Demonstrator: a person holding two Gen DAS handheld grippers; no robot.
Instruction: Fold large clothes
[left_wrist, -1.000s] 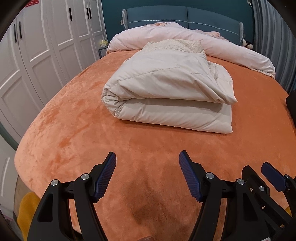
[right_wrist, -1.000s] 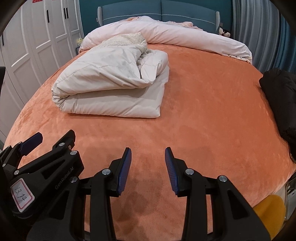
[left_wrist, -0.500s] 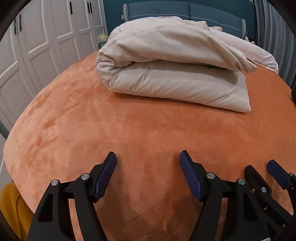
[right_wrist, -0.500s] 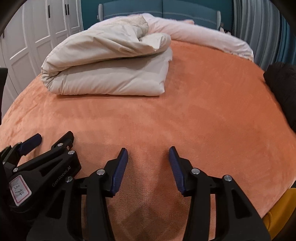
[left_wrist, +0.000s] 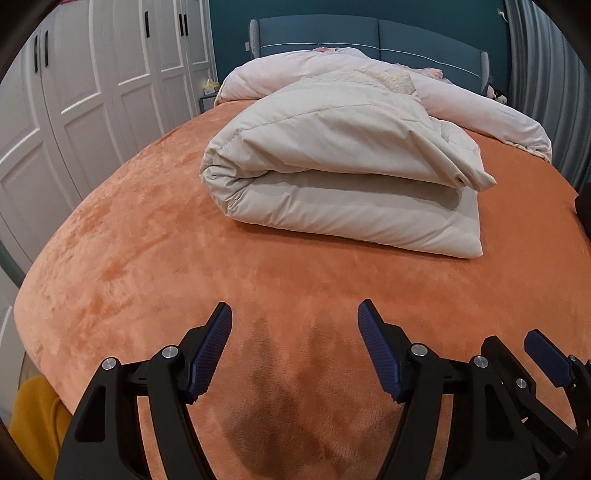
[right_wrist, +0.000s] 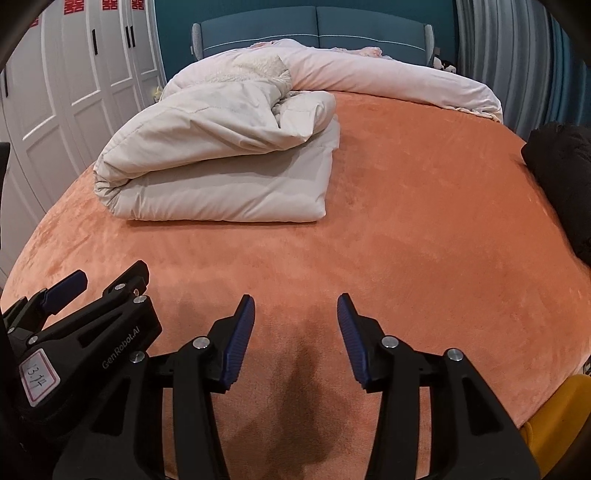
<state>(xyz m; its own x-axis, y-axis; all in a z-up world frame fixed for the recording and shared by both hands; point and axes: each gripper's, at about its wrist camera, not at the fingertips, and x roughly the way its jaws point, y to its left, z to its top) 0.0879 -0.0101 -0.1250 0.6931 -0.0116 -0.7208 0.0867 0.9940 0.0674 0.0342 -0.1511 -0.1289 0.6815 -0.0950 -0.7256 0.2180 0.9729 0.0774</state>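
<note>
Cream padded coat (left_wrist: 343, 177) lies folded on the orange bed (left_wrist: 147, 258); left tool (left_wrist: 294, 345) released, right tool (right_wrist: 295, 332) newly widened, empty: fold apparently complete.

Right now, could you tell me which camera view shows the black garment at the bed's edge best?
The right wrist view: the black garment lies in plain sight on the orange bedspread. The left wrist view catches only a dark sliver at its right border.
</note>
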